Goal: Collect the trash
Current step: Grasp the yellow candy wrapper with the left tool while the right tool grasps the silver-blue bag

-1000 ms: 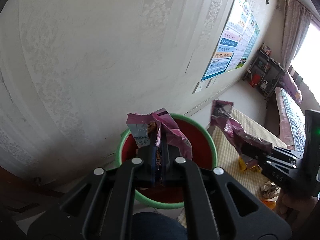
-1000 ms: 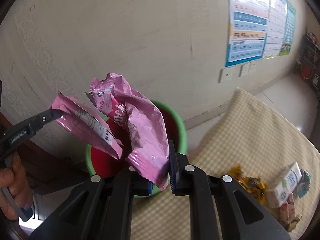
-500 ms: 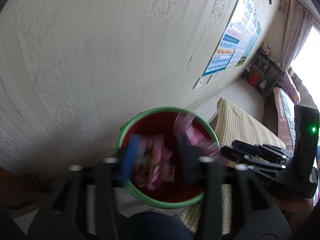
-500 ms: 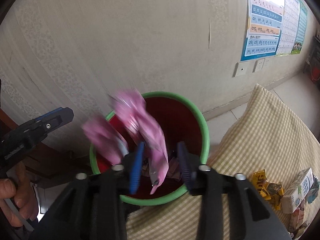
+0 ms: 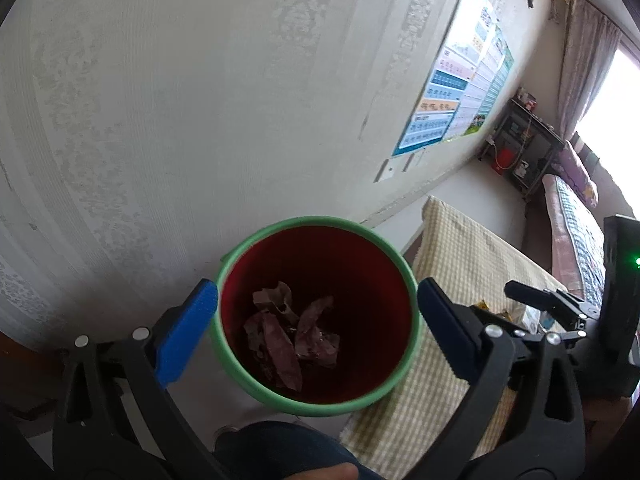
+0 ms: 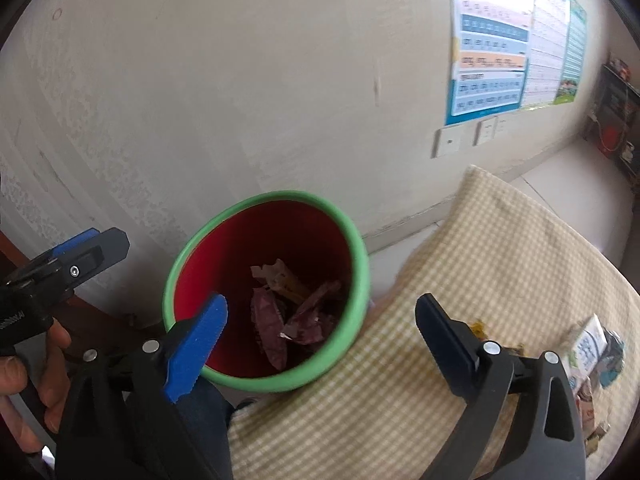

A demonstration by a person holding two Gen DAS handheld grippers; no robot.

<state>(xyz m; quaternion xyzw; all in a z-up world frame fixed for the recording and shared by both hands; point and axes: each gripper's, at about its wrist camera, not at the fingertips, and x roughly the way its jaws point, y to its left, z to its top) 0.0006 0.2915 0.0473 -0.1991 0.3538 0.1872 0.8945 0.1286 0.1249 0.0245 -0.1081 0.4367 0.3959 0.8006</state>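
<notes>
A red bin with a green rim (image 5: 256,240) (image 6: 200,240) stands on the floor by the wall, beside the table. Pink wrappers (image 5: 288,340) (image 6: 280,320) lie at its bottom. My left gripper (image 5: 316,304) is wide open and empty above the bin. My right gripper (image 6: 320,320) is wide open and empty above the bin's right rim. The left gripper also shows at the left edge of the right wrist view (image 6: 76,256); the right gripper shows at the right of the left wrist view (image 5: 536,300).
A table with a yellow checked cloth (image 6: 500,260) (image 5: 472,248) lies right of the bin. Several pieces of trash, a milk carton (image 6: 586,344) and yellow wrappers (image 6: 476,326), lie on its right part. The papered wall (image 5: 200,100) is close behind.
Both grippers opened and dropped their pink wrappers, which fell into the bin. Both now hover open above it.
</notes>
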